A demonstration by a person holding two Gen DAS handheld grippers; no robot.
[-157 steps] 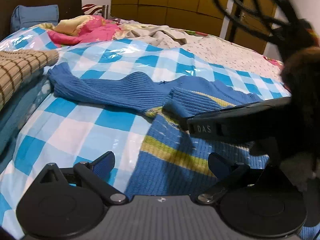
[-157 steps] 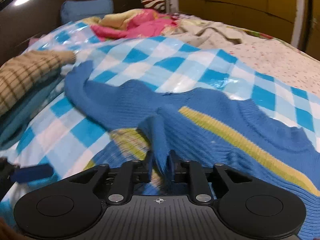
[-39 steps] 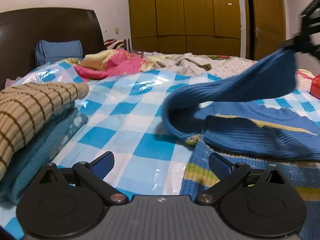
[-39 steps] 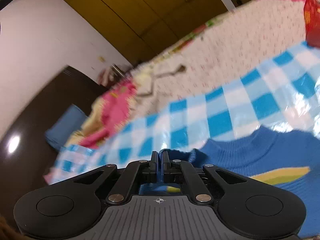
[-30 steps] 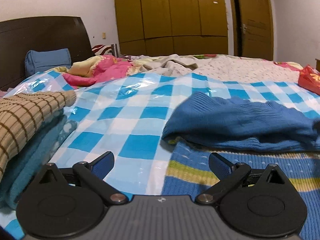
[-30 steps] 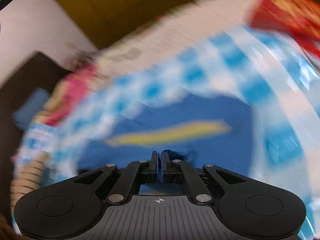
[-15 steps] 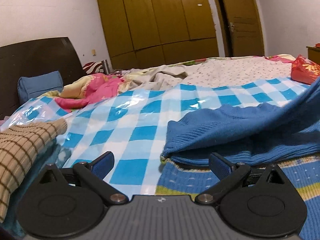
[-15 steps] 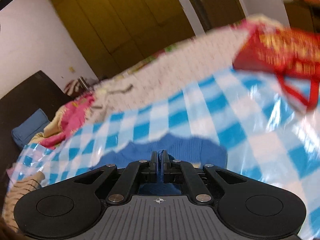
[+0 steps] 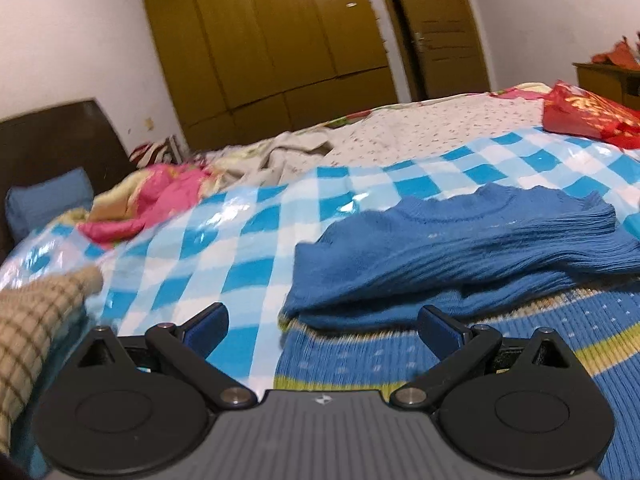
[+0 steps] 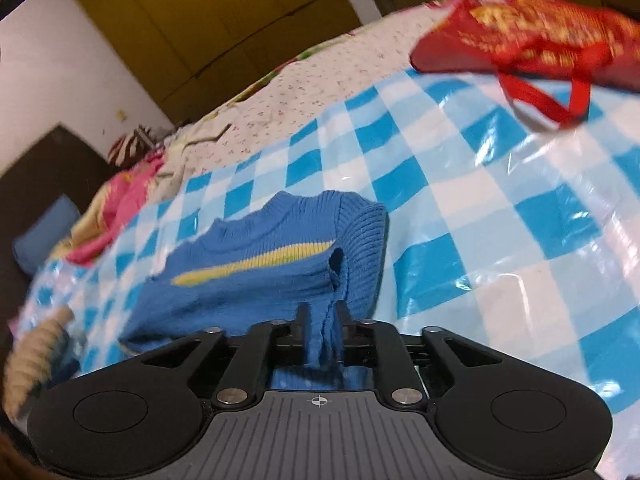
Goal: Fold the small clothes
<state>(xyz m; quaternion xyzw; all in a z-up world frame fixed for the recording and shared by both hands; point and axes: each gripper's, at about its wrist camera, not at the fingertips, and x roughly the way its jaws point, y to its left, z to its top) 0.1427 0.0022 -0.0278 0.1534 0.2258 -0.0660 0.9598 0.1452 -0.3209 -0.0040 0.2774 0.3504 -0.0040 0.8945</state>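
A blue knit sweater (image 9: pixel 460 248) with yellow-green stripes lies on the blue-and-white checked plastic sheet (image 9: pixel 248 248); one sleeve is folded across its chest. My left gripper (image 9: pixel 322 324) hovers open over the sweater's lower left edge, nothing between its fingers. In the right wrist view the sweater (image 10: pixel 260 264) lies ahead with its collar at the far side. My right gripper (image 10: pixel 322 314) is at the sweater's right shoulder. Its jaws are opening, and the blue sleeve cuff (image 10: pixel 322 336) hangs slack in the narrow gap between them.
A folded stack topped by a tan plaid garment (image 9: pixel 32 320) sits at the left. A red bag (image 10: pixel 540 24) lies on the sheet to the far right. A pink blanket (image 9: pixel 152 200), a blue pillow (image 9: pixel 44 200) and rumpled bedding lie beyond, before a wooden wardrobe (image 9: pixel 272 40).
The right gripper carried the sleeve across the sweater toward the right side, and its shut jaws have parted a little. The left gripper shifted sideways and rolled, still open.
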